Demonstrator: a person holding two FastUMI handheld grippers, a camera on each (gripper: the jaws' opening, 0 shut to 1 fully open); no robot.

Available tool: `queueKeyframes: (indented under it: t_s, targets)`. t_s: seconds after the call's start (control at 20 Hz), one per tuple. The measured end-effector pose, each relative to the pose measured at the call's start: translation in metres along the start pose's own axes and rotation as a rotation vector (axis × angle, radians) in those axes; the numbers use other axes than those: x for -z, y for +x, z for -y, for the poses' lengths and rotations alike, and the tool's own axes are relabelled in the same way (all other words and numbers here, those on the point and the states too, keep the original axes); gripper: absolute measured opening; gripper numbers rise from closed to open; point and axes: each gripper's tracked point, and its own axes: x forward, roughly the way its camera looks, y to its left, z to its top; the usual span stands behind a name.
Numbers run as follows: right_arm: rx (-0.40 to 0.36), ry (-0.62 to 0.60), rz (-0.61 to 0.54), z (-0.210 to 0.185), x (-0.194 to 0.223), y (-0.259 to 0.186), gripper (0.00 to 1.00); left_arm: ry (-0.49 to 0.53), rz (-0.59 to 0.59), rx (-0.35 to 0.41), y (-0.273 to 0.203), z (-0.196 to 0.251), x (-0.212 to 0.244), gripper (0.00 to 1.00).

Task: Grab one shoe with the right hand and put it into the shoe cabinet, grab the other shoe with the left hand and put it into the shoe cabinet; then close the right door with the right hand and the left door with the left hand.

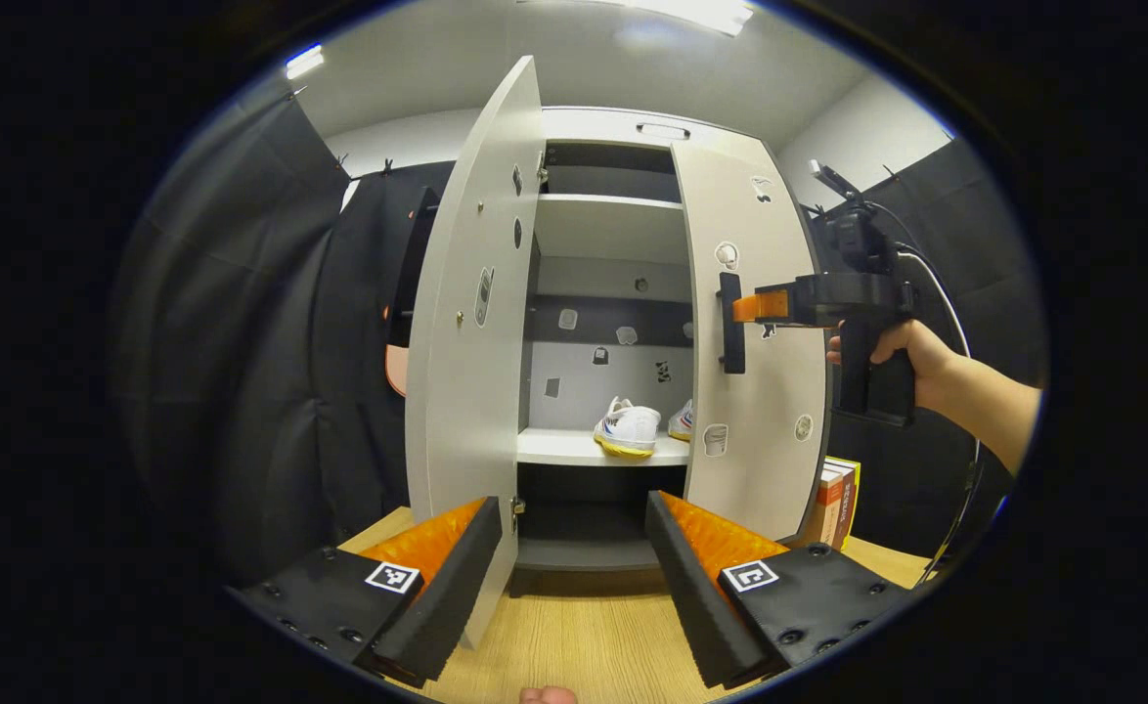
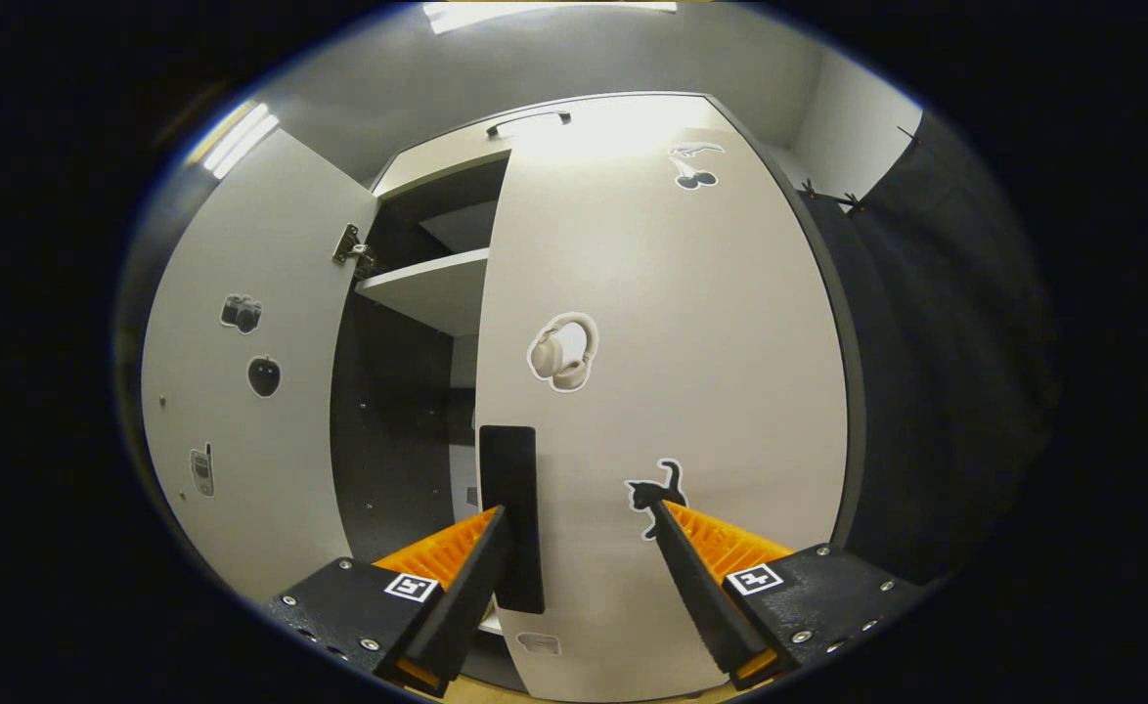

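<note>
white shoes on shoe cabinet shelf, both doors ajar

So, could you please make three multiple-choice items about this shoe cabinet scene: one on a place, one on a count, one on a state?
1. Where are the shoes?
A. on the table
B. on a shelf inside the cabinet
C. in the right gripper

2. How many shoes are in the cabinet?
A. none
B. two
C. four

3. How does the left door stand?
A. wide open
B. fully closed
C. taken off

Key: 1 B, they sit on the white shelf. 2 B, one white shoe and part of a second show. 3 A, it swings outward while the right gripper is at the right door.
</note>
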Motion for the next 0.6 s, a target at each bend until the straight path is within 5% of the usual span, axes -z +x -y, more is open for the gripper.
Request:
queueKeyframes:
  t_s: [0.25, 0.6]
  targets:
    - [0.008, 0.01, -0.008, 0.0, -0.003, -0.004, 0.92, -0.002, -0.009, 0.008, 0.001, 0.0, -0.001, 0.97]
    - [0.024, -0.043, 0.036, 0.002, -0.016, -0.073, 0.92, -0.015, -0.005, 0.035, 0.003, 0.008, -0.004, 0.97]
